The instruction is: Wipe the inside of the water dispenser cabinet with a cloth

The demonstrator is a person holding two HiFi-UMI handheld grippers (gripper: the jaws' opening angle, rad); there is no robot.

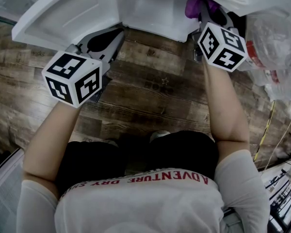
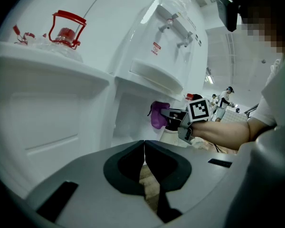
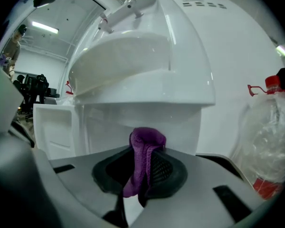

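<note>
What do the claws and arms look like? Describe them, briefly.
The left claw and right claw are grey shells with black-lined jaws; each carries a white cube with black square markers. Short white sleeves, forearms bare.

Door stands left of the cabinet (bottle at its right).

shirt: one line of red capital print across its lower edge, upside down in the head view, reads "adventure dry sh", the rest lost in a fold at the left end. water dispenser: small red sticker on the front under the taps, print too small to read. plastic bottle at the head view's right edge: red label, lettering blurred, unreadable.
</note>
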